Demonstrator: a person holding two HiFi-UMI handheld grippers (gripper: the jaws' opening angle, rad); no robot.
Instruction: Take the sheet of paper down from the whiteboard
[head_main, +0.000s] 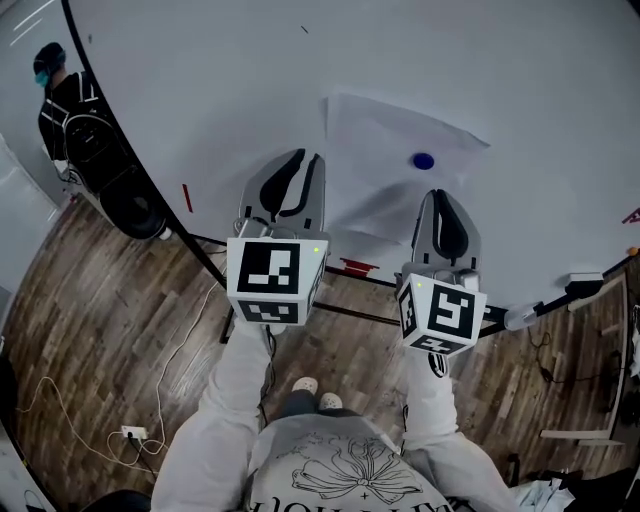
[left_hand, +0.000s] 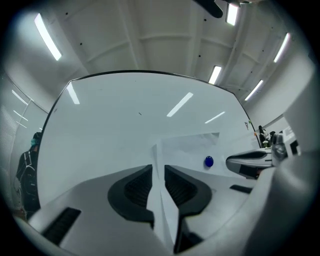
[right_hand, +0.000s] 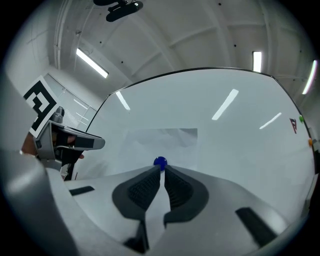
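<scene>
A white sheet of paper (head_main: 385, 140) hangs on the whiteboard (head_main: 520, 80), pinned by a blue round magnet (head_main: 423, 160). Its lower part is creased and pulled away from the board. My left gripper (head_main: 302, 160) is at the sheet's lower left; in the left gripper view a fold of the paper (left_hand: 161, 200) runs between its jaws (left_hand: 158, 168), which stand slightly apart. My right gripper (head_main: 441, 195) is just below the magnet (right_hand: 160, 161), and it is shut (right_hand: 162, 169) on the sheet's lower edge (right_hand: 155, 210).
A person (head_main: 62, 100) stands at the far left beside the board's edge. A red marker (head_main: 358, 266) lies on the board's tray and a grey eraser (head_main: 585, 280) at its right end. Cables and a power strip (head_main: 133, 433) lie on the wooden floor.
</scene>
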